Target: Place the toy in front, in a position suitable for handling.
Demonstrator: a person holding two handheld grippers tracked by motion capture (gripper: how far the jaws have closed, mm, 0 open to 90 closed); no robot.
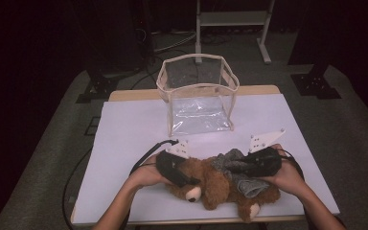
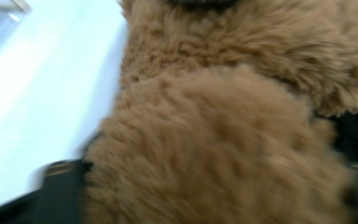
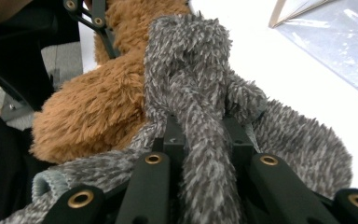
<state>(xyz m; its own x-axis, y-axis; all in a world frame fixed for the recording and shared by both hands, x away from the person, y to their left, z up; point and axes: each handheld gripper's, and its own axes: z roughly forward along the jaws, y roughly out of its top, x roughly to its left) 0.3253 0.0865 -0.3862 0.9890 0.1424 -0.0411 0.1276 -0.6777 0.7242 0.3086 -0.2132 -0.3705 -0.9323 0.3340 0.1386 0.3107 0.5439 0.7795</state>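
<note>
While clenched on the grey scarf (image 3: pixel 200 116) low in the right gripper view, right gripper (image 3: pixel 204 140) pinches one knitted strand between both jaws, knot bunched just beyond the tips. Left gripper (image 1: pixel 184 178), lower centre-left of the high view, sits across the teddy bear (image 1: pixel 215 184); brown fur (image 2: pixel 223 140) crowds between its jaws in the left gripper view, but cannot tell whether the pads press or merely straddle it. Bear lies on its side at the lower centre of the white table (image 1: pixel 124 139), scarf wrapped around its neck. Clear bag (image 1: pixel 199 96) stands open and upright at upper centre, well apart from the toy. Probably mid-step: loosening or tightening the scarf. Next calls for a steady hold on the bear and a slow pull on the strand, watching the knot.
</note>
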